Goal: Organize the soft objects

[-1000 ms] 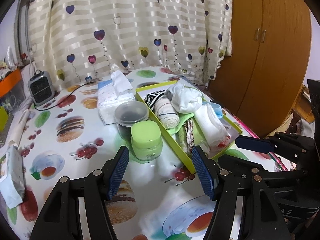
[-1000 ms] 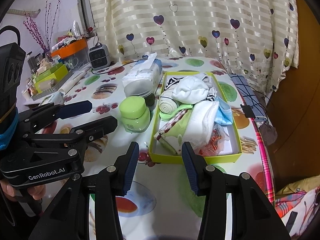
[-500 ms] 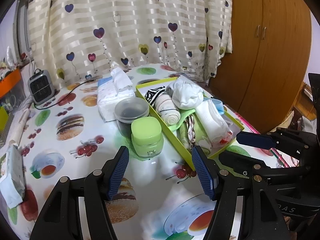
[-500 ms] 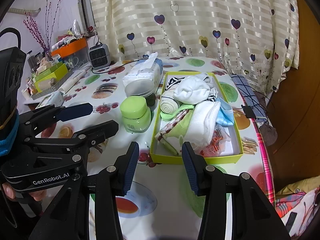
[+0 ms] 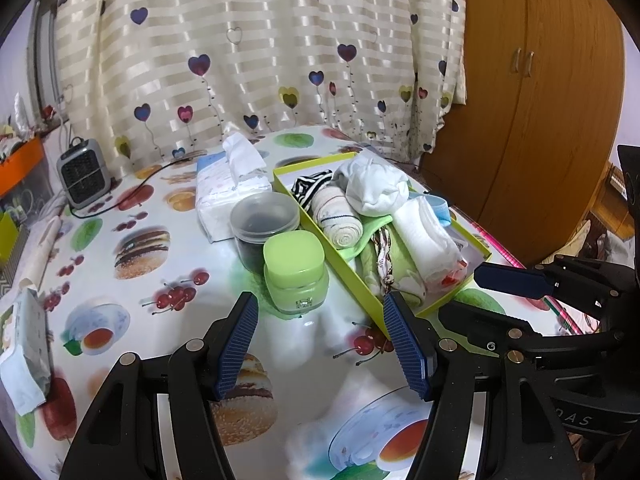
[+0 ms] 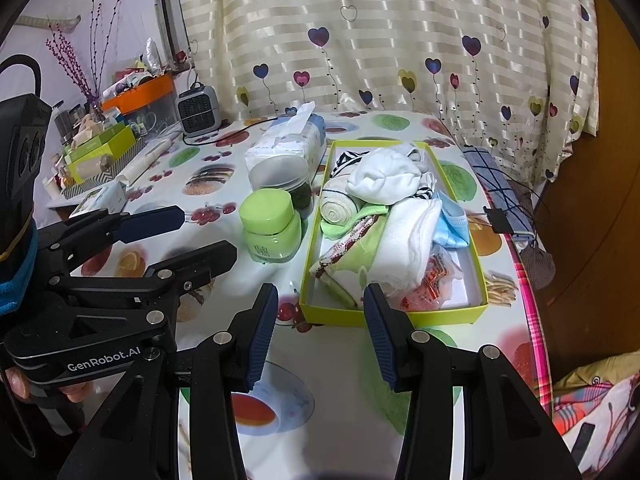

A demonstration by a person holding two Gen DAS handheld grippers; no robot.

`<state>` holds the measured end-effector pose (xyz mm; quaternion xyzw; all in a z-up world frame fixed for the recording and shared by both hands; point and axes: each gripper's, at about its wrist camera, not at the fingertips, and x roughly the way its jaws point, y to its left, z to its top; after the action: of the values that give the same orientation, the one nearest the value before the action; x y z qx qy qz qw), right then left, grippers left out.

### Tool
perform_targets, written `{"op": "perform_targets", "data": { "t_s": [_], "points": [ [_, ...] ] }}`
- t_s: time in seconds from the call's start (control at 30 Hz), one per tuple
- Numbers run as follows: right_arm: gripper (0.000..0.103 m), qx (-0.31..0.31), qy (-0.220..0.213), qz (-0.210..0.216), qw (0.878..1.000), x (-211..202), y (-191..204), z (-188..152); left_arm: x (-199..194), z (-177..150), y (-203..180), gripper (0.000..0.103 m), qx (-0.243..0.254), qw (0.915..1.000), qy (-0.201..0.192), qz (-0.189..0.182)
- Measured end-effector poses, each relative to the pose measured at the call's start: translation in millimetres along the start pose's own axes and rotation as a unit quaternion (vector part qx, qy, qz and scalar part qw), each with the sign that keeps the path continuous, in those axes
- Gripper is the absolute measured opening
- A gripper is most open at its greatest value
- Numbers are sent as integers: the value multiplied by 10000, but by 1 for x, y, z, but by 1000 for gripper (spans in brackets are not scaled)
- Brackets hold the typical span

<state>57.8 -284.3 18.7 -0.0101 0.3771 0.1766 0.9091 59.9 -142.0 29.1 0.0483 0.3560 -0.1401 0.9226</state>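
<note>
Both grippers hang over the near edge of the table, pointing down and forward, and neither holds anything. The left gripper (image 5: 322, 340) has its jaws wide apart with only bare tablecloth between them; the right gripper (image 6: 320, 332) is also spread, with the near wall of the yellow-green box (image 6: 394, 314) showing in its gap but untouched.

The soft things are already piled inside that box: a white bundle (image 6: 384, 180) on top at the far end, a rolled bandage (image 6: 338, 206) beside it, a white folded cloth (image 6: 408, 236) and a pale blue piece (image 6: 450, 226) across the middle, and a green cloth with a patterned band (image 6: 352, 252) toward the near end. The heap stands above the rim.

The likeliest trouble is snagging. A pinch on one cloth could drag its neighbours up and tip them over the low wall onto the table. The box looks light, so a pull may slide it too. Just left of it stand a green jar (image 5: 295, 270) and a lidded tub (image 5: 264, 226), with a tissue pack (image 5: 230, 196) behind; a sideways sweep of the left gripper could knock them over
</note>
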Motion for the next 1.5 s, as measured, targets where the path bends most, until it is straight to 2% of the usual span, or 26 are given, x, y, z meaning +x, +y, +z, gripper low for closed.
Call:
{"op": "perform_targets", "data": {
  "t_s": [1.5],
  "points": [
    [46,12,19,7,10000,2,-2,-1,2,-1,-2,65,6,10000,51,-7]
  ]
}}
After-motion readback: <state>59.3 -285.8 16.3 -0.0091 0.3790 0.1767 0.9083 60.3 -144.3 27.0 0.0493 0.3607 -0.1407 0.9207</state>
